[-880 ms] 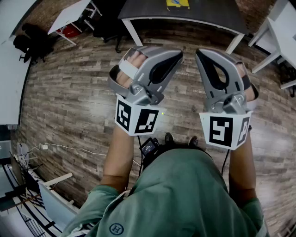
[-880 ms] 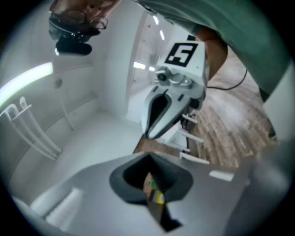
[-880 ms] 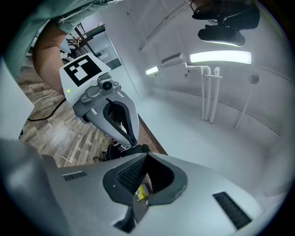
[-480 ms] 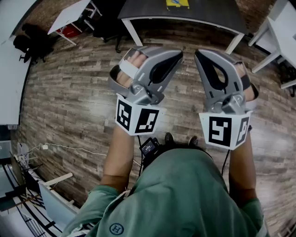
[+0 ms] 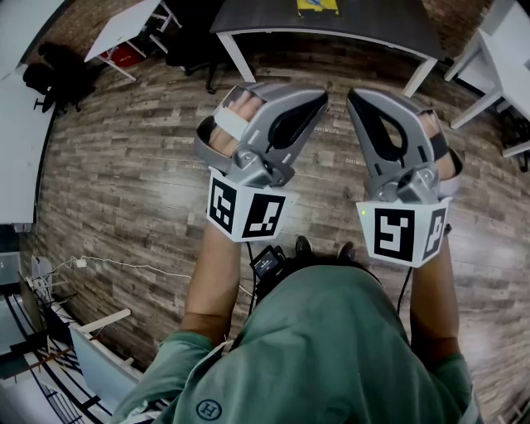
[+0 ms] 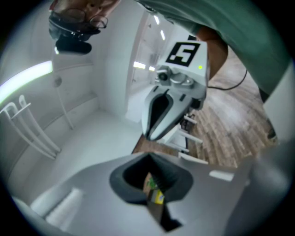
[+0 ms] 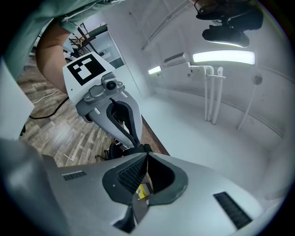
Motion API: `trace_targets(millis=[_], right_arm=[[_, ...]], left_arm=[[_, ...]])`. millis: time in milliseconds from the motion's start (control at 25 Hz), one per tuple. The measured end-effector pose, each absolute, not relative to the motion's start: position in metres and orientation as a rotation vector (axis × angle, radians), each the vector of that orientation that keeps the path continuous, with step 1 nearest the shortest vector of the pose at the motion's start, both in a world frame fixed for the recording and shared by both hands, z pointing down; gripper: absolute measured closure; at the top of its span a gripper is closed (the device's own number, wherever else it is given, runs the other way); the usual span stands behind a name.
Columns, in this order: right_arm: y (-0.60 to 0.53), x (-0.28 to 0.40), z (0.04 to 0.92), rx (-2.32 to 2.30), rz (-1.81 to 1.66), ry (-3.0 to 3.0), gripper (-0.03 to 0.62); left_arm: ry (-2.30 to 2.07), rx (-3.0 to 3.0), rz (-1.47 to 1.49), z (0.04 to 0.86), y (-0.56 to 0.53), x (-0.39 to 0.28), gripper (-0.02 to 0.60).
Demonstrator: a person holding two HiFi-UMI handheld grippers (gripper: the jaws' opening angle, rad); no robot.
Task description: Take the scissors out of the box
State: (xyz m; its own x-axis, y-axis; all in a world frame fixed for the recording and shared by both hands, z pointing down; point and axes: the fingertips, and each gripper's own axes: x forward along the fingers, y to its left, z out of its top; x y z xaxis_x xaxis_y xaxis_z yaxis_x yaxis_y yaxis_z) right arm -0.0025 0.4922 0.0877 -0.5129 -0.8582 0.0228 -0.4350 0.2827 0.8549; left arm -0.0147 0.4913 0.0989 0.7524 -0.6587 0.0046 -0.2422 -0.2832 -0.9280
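Observation:
No scissors show in any view. A yellow box (image 5: 318, 7) lies on the dark table (image 5: 373, 25) at the far edge of the head view; a scrap of yellow shows through the jaw gap in both gripper views. My left gripper (image 5: 315, 99) and right gripper (image 5: 357, 98) are held level side by side, high over the wooden floor and well short of the table. Both sets of jaws are shut with nothing between them. The left gripper view shows its own closed tips (image 6: 150, 157) and the right gripper's body (image 6: 171, 106). The right gripper view shows its closed tips (image 7: 147, 155) and the left gripper's body (image 7: 110, 108).
White tables stand at the far left (image 5: 124, 29) and far right (image 5: 507, 58) of the head view. A white cable (image 5: 124, 265) trails over the wooden floor (image 5: 124, 166) at the left. A white rack (image 5: 99, 356) stands near the person's left side.

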Motion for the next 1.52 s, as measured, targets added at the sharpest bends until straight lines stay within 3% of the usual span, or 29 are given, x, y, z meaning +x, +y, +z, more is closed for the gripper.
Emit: trace_targets(millis=[1120, 1520], right_arm=[[0.465, -0.066, 0.100, 1.125, -1.135, -2.051, 0.588], [0.436, -0.051, 0.108, 1.139, -1.102, -2.085, 0.586]], left_arm=[[0.713, -1.897, -0.436, 0.111, 0.462, -0.079, 0.581], [0.701, -1.905, -0.477, 0.122, 0.437, -0.067, 0.581]])
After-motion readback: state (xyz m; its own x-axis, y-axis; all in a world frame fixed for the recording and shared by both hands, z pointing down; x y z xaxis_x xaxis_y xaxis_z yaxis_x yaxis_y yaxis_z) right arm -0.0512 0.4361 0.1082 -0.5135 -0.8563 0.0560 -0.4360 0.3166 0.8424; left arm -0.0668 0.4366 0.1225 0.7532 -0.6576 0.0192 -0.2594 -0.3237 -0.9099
